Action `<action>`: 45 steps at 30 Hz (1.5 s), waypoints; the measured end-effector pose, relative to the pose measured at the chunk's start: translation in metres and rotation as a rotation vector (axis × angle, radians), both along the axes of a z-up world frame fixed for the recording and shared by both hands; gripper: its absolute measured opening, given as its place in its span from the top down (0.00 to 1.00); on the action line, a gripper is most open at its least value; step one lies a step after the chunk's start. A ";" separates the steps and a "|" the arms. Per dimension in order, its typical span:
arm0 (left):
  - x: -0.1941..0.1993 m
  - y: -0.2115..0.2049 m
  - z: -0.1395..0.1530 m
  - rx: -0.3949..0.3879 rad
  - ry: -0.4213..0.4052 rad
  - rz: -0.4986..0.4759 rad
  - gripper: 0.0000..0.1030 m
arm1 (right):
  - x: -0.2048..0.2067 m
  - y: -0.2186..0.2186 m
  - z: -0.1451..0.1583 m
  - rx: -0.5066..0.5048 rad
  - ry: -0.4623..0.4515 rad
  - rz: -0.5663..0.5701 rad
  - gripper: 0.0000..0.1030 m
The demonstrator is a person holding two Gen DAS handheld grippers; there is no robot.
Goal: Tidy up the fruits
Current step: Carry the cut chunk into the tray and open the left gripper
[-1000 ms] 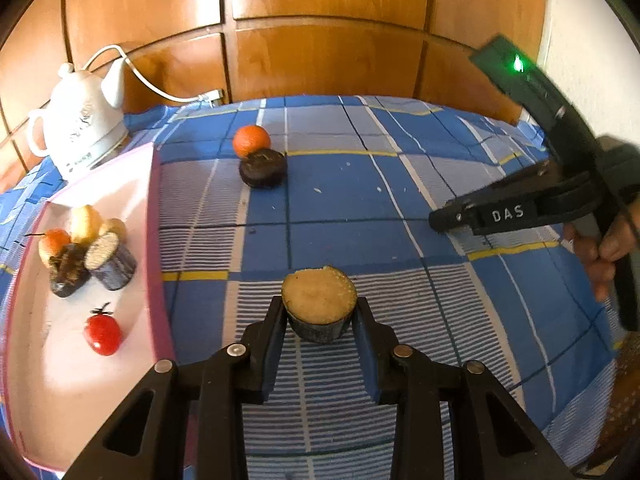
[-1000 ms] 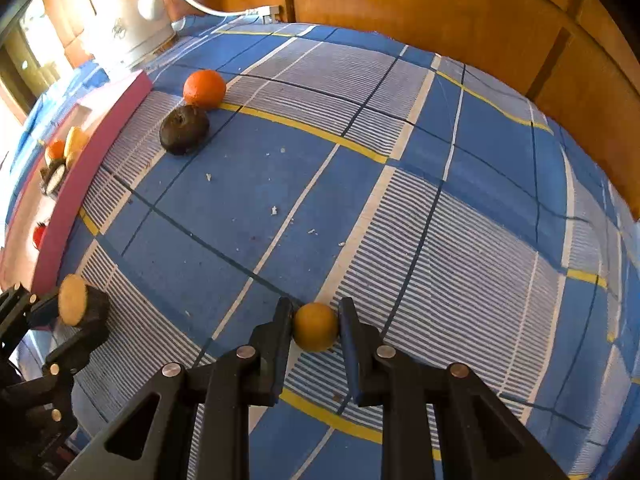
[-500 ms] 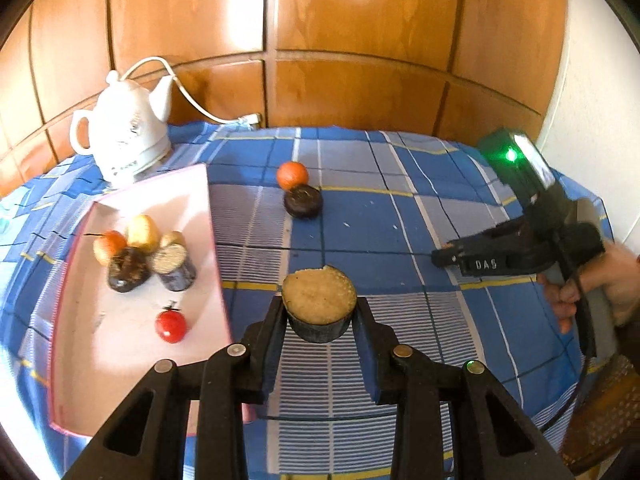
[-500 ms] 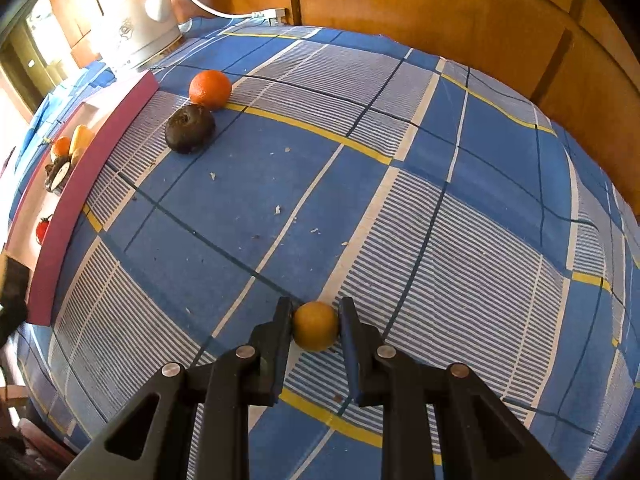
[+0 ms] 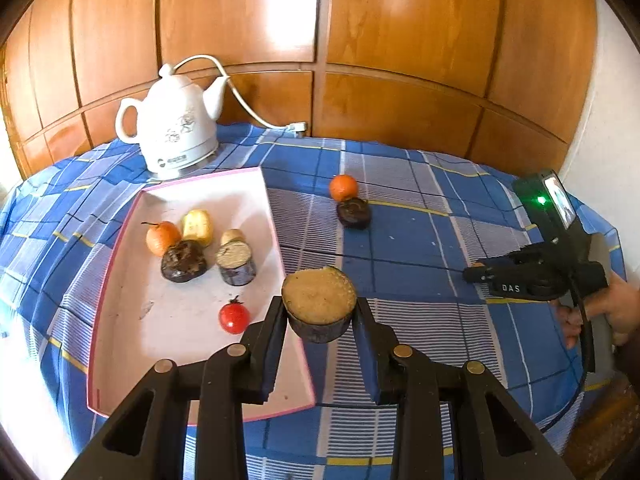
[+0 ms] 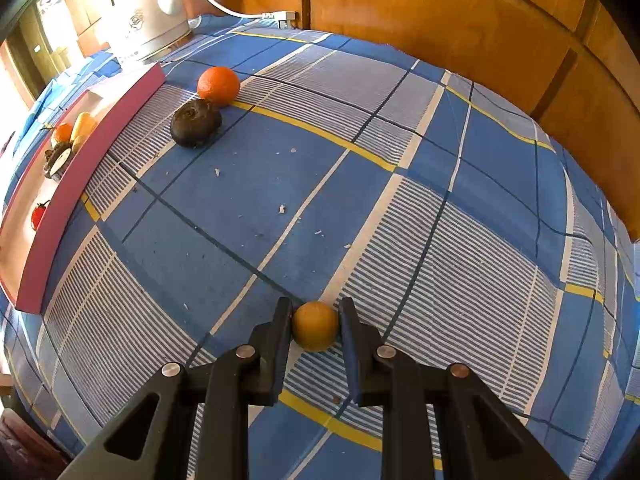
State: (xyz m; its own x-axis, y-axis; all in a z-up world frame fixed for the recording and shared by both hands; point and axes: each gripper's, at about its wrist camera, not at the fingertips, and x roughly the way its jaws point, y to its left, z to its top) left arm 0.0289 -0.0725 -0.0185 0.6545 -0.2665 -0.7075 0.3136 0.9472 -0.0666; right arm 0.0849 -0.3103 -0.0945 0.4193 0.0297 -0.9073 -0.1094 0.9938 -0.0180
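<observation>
My left gripper (image 5: 320,316) is shut on a dark-skinned cut fruit piece (image 5: 319,303) with a tan cut face, held in the air by the right edge of the pink tray (image 5: 180,360). The tray holds a cherry tomato (image 5: 234,317), a small orange fruit (image 5: 162,237), a yellow piece (image 5: 197,225) and two dark pieces (image 5: 184,261). My right gripper (image 6: 315,326) is shut on a small yellow round fruit (image 6: 315,325) low over the cloth. An orange (image 6: 218,85) and a dark fruit (image 6: 196,123) lie together on the cloth.
A white kettle (image 5: 172,128) with its cord stands behind the tray by the wooden wall. A blue checked cloth (image 6: 440,200) covers the table, with small crumbs on it. The right gripper (image 5: 536,272) and a hand (image 5: 612,312) show at the right of the left wrist view.
My left gripper has risen and drawn back with the cut fruit piece, so the whole tray and kettle now show. The right gripper has stayed put with the yellow fruit.
</observation>
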 end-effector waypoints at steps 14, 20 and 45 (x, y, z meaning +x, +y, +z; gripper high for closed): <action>0.034 0.079 -0.009 -0.093 0.070 0.155 0.67 | -0.001 0.003 0.001 -0.031 -0.005 0.019 0.77; 0.067 0.117 -0.016 -0.076 0.092 0.211 0.67 | 0.000 0.003 0.000 -0.028 -0.001 0.024 0.77; 0.098 0.130 -0.033 0.014 0.082 0.301 0.52 | -0.001 0.006 0.000 -0.047 -0.007 0.017 0.77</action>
State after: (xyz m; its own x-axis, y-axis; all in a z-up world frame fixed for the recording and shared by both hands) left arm 0.1266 0.0573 -0.0518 0.6431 -0.0593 -0.7635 0.0131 0.9977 -0.0664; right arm 0.0844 -0.3040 -0.0943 0.4256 -0.0058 -0.9049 -0.1261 0.9898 -0.0656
